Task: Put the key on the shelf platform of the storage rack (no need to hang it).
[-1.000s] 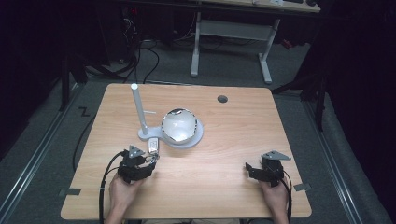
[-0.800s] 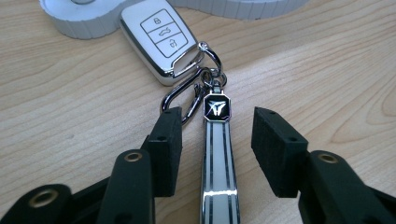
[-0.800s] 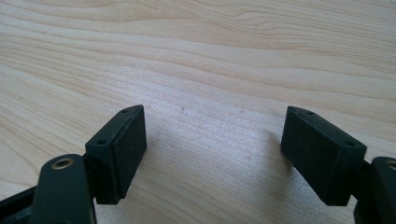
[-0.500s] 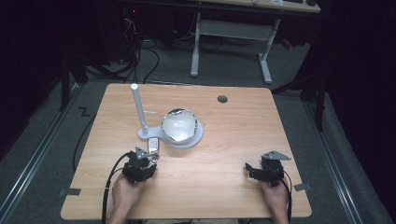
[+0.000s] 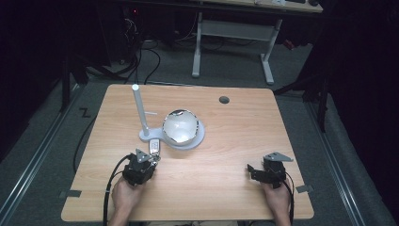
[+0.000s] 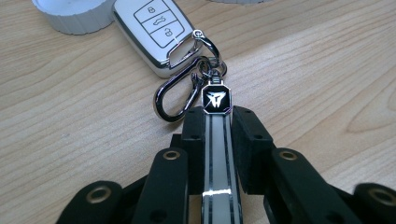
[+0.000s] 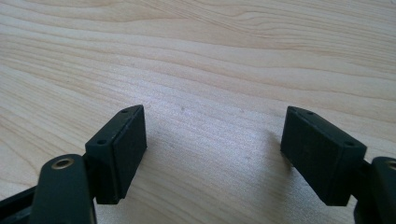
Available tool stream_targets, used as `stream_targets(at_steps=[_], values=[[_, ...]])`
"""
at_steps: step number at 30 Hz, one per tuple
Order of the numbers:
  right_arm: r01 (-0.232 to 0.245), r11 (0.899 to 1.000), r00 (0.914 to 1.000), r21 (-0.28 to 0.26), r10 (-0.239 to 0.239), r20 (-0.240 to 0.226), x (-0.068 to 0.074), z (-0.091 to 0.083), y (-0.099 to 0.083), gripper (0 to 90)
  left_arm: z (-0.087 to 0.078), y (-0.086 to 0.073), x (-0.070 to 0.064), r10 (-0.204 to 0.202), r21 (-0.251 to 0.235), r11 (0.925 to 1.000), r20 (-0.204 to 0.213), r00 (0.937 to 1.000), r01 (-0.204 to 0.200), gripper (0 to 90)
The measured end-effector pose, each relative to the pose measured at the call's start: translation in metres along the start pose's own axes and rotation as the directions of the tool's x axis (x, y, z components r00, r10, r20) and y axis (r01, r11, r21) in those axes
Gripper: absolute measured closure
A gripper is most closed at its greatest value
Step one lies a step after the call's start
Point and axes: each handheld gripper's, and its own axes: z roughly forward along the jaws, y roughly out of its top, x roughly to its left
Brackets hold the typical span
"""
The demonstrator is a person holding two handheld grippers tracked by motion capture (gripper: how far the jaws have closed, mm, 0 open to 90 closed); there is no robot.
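A white car key fob (image 6: 156, 32) lies on the wooden table, its buttons facing up. A silver carabiner (image 6: 175, 93) links it to a grey strap (image 6: 215, 158) with a black emblem tag (image 6: 216, 99). My left gripper (image 6: 217, 116) is shut on that strap just behind the tag. In the high view the fob (image 5: 154, 147) rests by the stand's base, with the left gripper (image 5: 143, 165) right behind it. My right gripper (image 7: 212, 135) stands open over bare wood, and sits near the front right of the table (image 5: 251, 170).
A white stand with an upright pole (image 5: 139, 110) rises from a flat base (image 5: 147, 136). Beside it a shiny round dome (image 5: 180, 126) sits on a round white plate (image 5: 201, 136). A dark grommet hole (image 5: 224, 100) marks the far side of the table.
The left gripper has edged slightly toward the table's near edge, still on the strap. The right gripper has not moved.
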Motion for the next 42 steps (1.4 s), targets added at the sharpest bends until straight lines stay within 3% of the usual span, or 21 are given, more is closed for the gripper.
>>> stream_targets(at_steps=[7, 11, 15, 21, 28, 36, 42], values=[[0.001, 1.000, 1.0000, 0.000, -0.001, 0.000, 0.000, 0.000, 0.000, 22.8, -0.008, 0.001, -0.005, 0.016, -0.027, 0.9995, 0.024, 0.9996, -0.015, 75.8], [0.000, 1.000, 1.0000, 0.000, 0.000, 0.000, 0.000, 0.000, 0.000, 22.8, -0.012, 0.008, -0.007, 0.003, -0.019, 0.9998, 0.041, 0.9991, -0.002, 75.9], [0.000, 1.000, 1.0000, 0.000, 0.000, 0.000, 0.000, 0.000, 0.000, 22.8, -0.021, 0.020, -0.013, -0.040, -0.028, 0.9987, 0.074, 0.9965, 0.042, 75.9], [-0.001, 1.000, 1.0000, 0.000, 0.001, 0.000, 0.000, 0.000, 0.000, 22.8, -0.030, 0.031, -0.017, -0.050, -0.045, 0.9975, 0.101, 0.9937, 0.055, 75.9], [0.001, 1.000, 1.0000, 0.000, -0.001, 0.000, 0.000, 0.000, 0.000, 22.8, -0.043, 0.054, -0.025, -0.113, -0.015, 0.9931, 0.156, 0.9813, 0.116, 75.9], [0.001, 1.000, 1.0000, 0.000, -0.001, 0.001, 0.000, 0.000, 0.000, 22.9, -0.056, 0.068, -0.033, -0.135, -0.007, 0.9902, 0.200, 0.9705, 0.139, 75.9], [0.000, 1.000, 1.0000, 0.000, 0.000, 0.000, 0.000, 0.000, 0.000, 22.9, -0.070, 0.080, -0.039, -0.170, 0.020, 0.9852, 0.252, 0.9526, 0.170, 75.9]])
